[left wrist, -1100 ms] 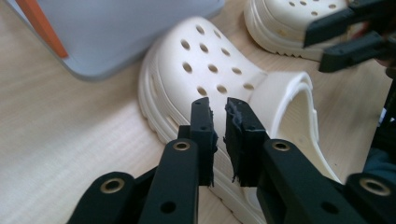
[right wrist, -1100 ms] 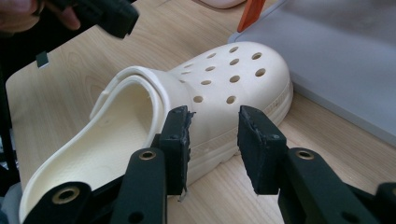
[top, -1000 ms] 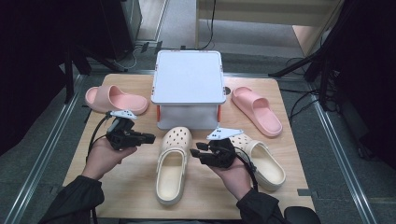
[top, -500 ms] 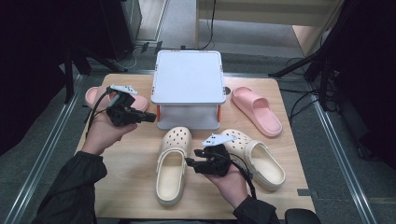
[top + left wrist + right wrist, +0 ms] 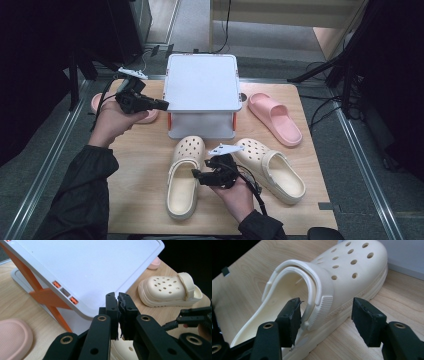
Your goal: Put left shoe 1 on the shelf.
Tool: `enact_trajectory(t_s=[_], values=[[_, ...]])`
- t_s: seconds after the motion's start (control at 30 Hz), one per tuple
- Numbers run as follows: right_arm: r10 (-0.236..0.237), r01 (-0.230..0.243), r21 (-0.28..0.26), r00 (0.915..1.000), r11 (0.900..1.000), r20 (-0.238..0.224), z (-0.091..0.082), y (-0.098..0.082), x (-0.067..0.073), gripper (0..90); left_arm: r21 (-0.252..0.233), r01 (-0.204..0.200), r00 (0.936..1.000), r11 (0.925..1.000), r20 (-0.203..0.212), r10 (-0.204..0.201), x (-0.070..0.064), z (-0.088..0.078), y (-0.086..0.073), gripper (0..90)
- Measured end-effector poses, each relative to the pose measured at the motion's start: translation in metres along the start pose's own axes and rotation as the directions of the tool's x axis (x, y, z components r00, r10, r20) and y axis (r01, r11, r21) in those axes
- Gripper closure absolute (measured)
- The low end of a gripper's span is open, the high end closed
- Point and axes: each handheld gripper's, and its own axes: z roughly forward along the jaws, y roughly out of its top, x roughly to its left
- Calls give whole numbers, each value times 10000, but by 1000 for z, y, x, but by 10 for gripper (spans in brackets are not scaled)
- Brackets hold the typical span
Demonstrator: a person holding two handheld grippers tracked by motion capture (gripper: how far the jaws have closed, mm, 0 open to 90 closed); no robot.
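Clog, cream, lies on desk at 6 o'clock of the white rack, toe toward it. Right tongs have just been opening; jaws now wide apart, straddling the clog's side wall by heel strap, pads not pressing — set for a side grip, I judge. Left tongs together, empty, held up at rack's 9 o'clock, prob. clear of the work. 2nd clog at 3 o'clock of the first.

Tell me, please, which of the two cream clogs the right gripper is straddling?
The left cream clog: the open right gripper straddles its side wall, while the right cream clog lies angled beyond that hand.
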Motion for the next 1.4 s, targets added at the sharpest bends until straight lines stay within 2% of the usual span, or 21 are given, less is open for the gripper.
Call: enact_trajectory(t_s=[0.07, 0.2, 0.27, 0.37, 0.43, 0.57, 0.67, 0.8, 1.1, 1.3, 1.4], values=[[-65, 64, 91, 9999, 9999, 133, 3, 1, 2, 404, 78, -150, 9998, 9999, -143, 151, 2, 4, 2, 856], [-106, 100, 199, 9995, 9998, 288, 8, 2, 7, 398, 52, -129, 9997, 9999, -193, 130, 7, 7, 4, 855], [-184, 166, 351, 9985, 9992, 516, 15, 3, 10, 397, 118, -237, 9990, 9997, -375, 241, 9, 10, 4, 855], [-231, 193, 498, 9968, 9986, 761, 22, 5, 9, 405, 137, -283, 9989, 9995, -374, 288, 12, 13, 3, 856], [-76, 38, 489, 9970, 9988, 769, 23, 5, 8, 410, 114, -302, 9990, 9995, -322, 306, 13, 13, 4, 855], [-110, 74, 509, 9975, 9987, 703, 23, 6, 6, 423, 146, -377, 9986, 9992, -374, 382, 13, 14, 4, 857], [-113, 73, 584, 9976, 9983, 682, 23, 7, 5, 441, 103, -450, 9974, 9989, -565, 455, 10, 14, 4, 857], [90, -140, 728, 9976, 9972, 682, 21, 9, 4, 521, 39, -436, 9972, 9990, -600, 437, 9, 14, 3, 855], [122, -187, 734, 9961, 9971, 879, 14, 14, -5, 756, -22, -377, 9981, 9993, -496, 376, 9, 13, 1, 850], [-136, 58, 822, 9954, 9966, 945, 12, 22, -7, 776, -38, -385, 9980, 9993, -512, 382, 9, 13, 0, 850], [-187, 106, 879, 9956, 9961, 917, 8, 34, -8, 781, -44, -376, 9979, 9993, -537, 373, 9, 13, 0, 850]])
